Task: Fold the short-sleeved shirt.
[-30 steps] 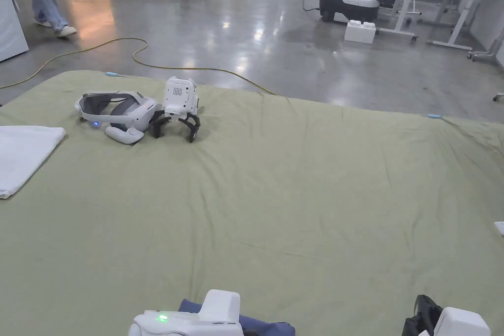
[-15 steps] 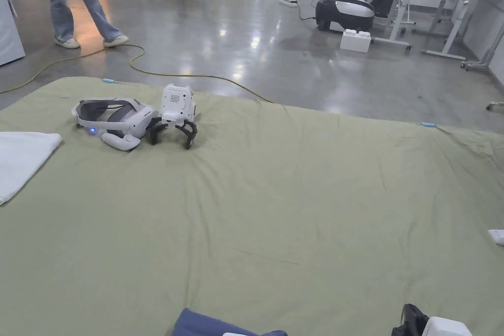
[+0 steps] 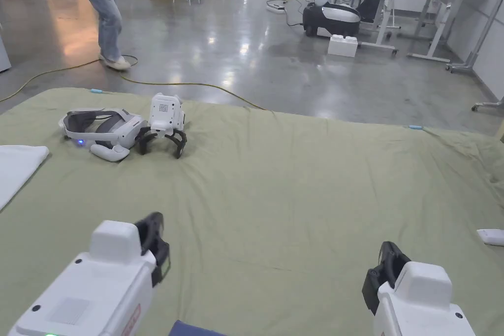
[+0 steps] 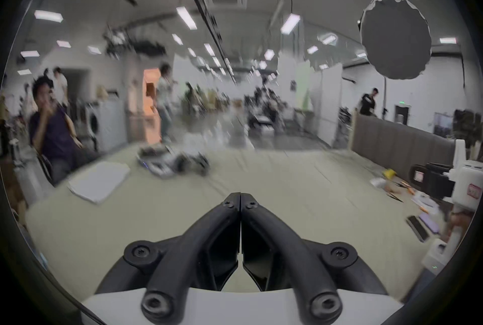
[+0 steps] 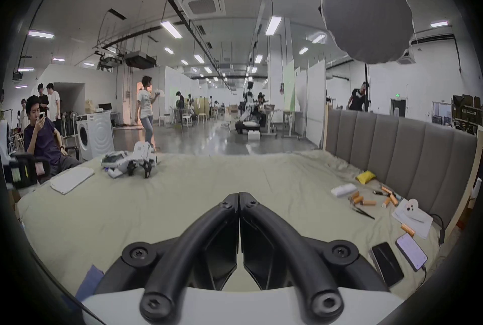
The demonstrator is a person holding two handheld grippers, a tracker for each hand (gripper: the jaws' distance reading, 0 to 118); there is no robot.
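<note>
Blue shirt (image 3: 192, 328) at near edge, between left hand-held gripper (image 3: 155, 233), right hand-held gripper (image 3: 386, 265)

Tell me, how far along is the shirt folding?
Barely begun, it seems. Nothing looks folded: of the blue shirt just a corner peeks in at the near edge of the green sheet. Nothing is in hand: the left gripper and right gripper are both shut on nothing, above the sheet. Grasping, spreading and folding the shirt all remain.
</note>
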